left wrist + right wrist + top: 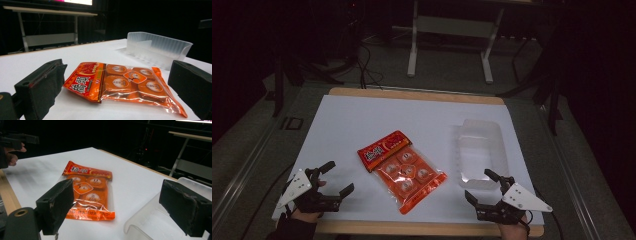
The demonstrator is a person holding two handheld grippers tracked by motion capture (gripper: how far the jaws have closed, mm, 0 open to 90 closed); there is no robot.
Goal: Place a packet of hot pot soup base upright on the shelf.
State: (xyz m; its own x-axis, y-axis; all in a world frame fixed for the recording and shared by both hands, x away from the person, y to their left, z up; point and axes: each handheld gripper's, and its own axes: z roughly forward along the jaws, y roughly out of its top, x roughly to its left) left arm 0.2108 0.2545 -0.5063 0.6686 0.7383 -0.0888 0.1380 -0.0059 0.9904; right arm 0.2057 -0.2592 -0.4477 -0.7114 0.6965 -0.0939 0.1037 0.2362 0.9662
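On the left side of the white tabletop (362, 115), the left claw (337, 178) waits with its jaws wide open and nothing in them. It points at the orange snack bag (402, 170), so it looks ready to reach for it. That bag lies flat in the middle, between both claws, easy to get from either side. Next comes the clear plastic tray (482, 150), probably the bag's new home. Just in front of it sits the right claw (484, 185), open and empty too.
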